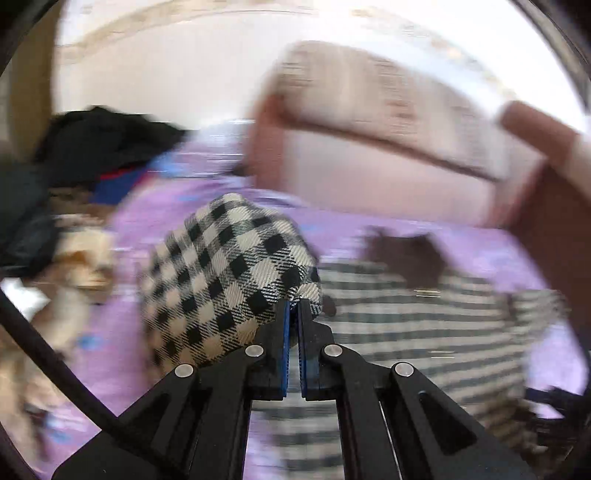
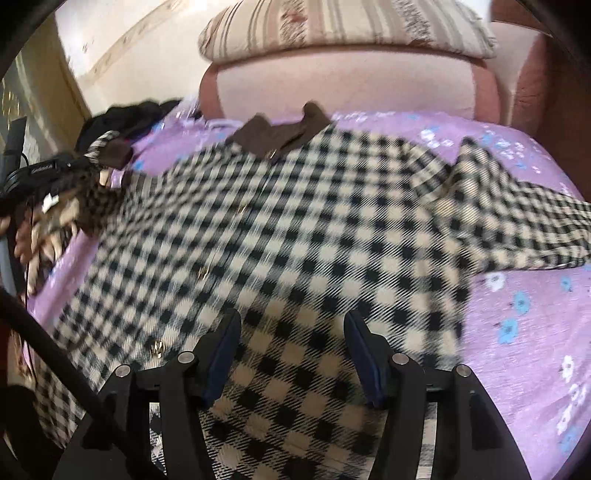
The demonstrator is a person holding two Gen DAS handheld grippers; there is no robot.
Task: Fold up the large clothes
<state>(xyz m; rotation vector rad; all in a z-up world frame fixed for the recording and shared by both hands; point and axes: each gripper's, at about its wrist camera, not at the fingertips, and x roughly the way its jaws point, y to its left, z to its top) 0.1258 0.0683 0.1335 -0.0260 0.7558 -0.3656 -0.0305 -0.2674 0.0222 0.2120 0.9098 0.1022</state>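
Observation:
A black-and-cream checked coat with a brown collar lies spread on the purple flowered bedsheet. My right gripper is open and empty, just above the coat's lower part. My left gripper is shut on the coat's left sleeve and holds it lifted in a bunch. The left gripper and the raised sleeve also show at the left of the right wrist view. The left wrist view is motion-blurred; the rest of the coat shows there as stripes.
A pink sofa back with a striped cushion stands behind the bed. A pile of dark clothes and tan fabric lies at the bed's left side. The bed's left edge is near.

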